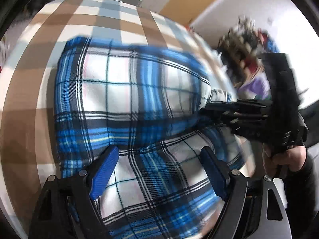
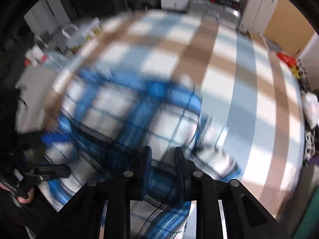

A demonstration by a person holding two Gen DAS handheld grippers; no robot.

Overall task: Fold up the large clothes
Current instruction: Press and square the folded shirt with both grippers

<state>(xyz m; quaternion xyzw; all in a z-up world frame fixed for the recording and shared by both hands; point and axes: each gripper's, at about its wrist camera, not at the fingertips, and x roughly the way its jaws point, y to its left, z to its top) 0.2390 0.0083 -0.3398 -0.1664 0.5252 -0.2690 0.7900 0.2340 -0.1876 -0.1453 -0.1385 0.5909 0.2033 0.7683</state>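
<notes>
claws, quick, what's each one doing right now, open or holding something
Left claw: open above the blue plaid garment, holding nothing.
Right claw: nearly closed, with a fold of the garment between its fingers.

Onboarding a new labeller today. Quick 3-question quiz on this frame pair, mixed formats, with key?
1. True or false: the left hand-held gripper has its blue pads spread wide over the plaid garment.
2. What lies between the narrowed jaws of the right hand-held gripper? A) bare checked cover B) a fold of the plaid garment C) a hanger
3. Fill in: the garment lies on a cover checked in white, pale blue and ____.

Key: 1 true; 2 B; 3 brown.
</notes>
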